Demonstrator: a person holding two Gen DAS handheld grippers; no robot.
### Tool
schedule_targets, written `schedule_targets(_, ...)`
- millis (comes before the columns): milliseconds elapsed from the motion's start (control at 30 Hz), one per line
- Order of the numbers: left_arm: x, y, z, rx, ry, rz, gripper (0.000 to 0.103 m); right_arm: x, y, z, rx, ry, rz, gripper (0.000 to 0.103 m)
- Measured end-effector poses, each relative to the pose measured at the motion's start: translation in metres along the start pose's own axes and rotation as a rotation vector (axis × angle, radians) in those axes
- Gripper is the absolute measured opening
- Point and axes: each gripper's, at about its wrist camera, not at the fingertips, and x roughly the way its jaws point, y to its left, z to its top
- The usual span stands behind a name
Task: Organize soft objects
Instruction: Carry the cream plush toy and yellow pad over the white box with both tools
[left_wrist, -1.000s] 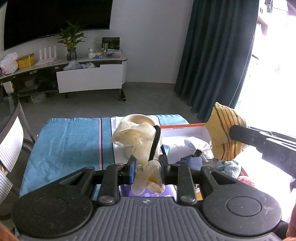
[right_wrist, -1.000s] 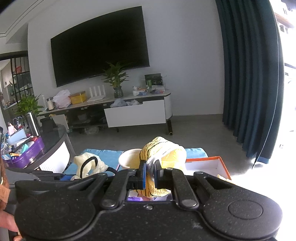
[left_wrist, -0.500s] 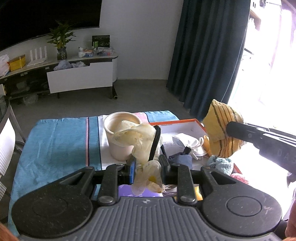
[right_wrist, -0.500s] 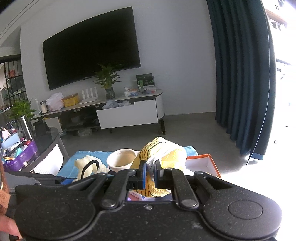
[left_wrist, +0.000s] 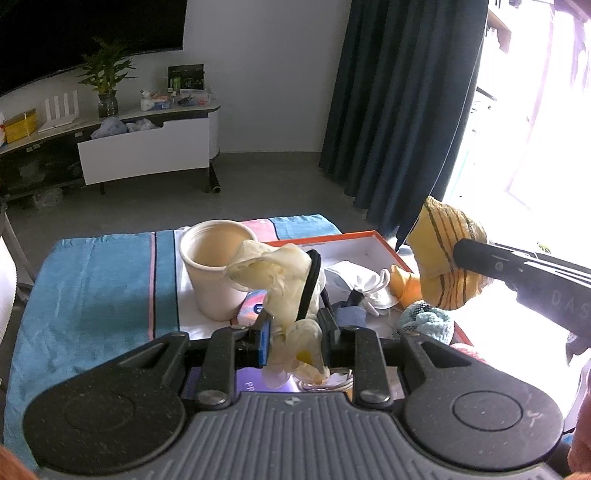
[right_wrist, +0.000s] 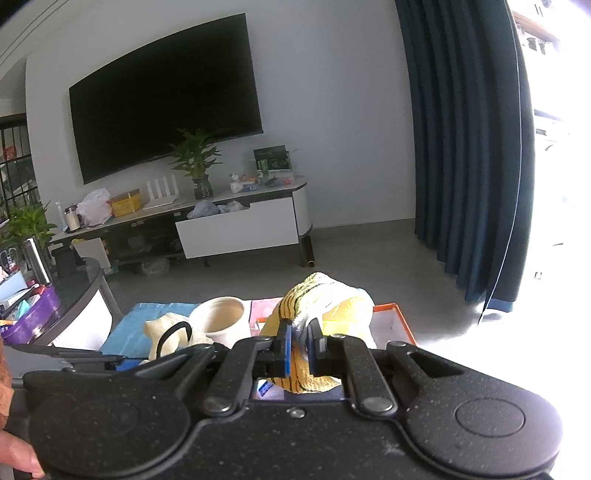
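A living room with pale walls. A large black wall-mounted television (right_wrist: 166, 92) hangs above a long low white media cabinet (right_wrist: 236, 229), which carries a green potted plant (right_wrist: 195, 162), a white router, a yellow box and small clutter. Dark blue floor-length curtains (left_wrist: 402, 103) hang beside a very bright window on the right. The floor is grey.

In the foreground, a table is covered by a blue towel with pink and white stripes (left_wrist: 99, 288). On it stands a cream round paper cup (left_wrist: 216, 269), upright and open. Just right of the cup lies a shallow white box with an orange rim (left_wrist: 373, 240), holding a white face mask, a blue cloth, an orange soft toy and a pale blue fluffy item.

The left tool (left_wrist: 295, 332) points downward over the table, close to the cup. Its jaws are clamped on a crumpled cream rubber glove with a black elastic band (left_wrist: 280, 280), which is lifted off the table, its top beside the cup's rim.

The right tool (right_wrist: 299, 347) reaches in from the right, above the box. Its jaws are pressed together on a yellow knitted cloth with dark stripes (left_wrist: 443, 258), held in the air over the box's right edge.

A bit of a person's hand shows at the lower left of the right wrist view.
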Motion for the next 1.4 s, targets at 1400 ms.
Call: schedule_targets(1400,0.034,-0.037,0.009,0.048,0.052,-0.069,0.027,0.018,-0.036,0.004,0.029,0.023,-0.064,0.01)
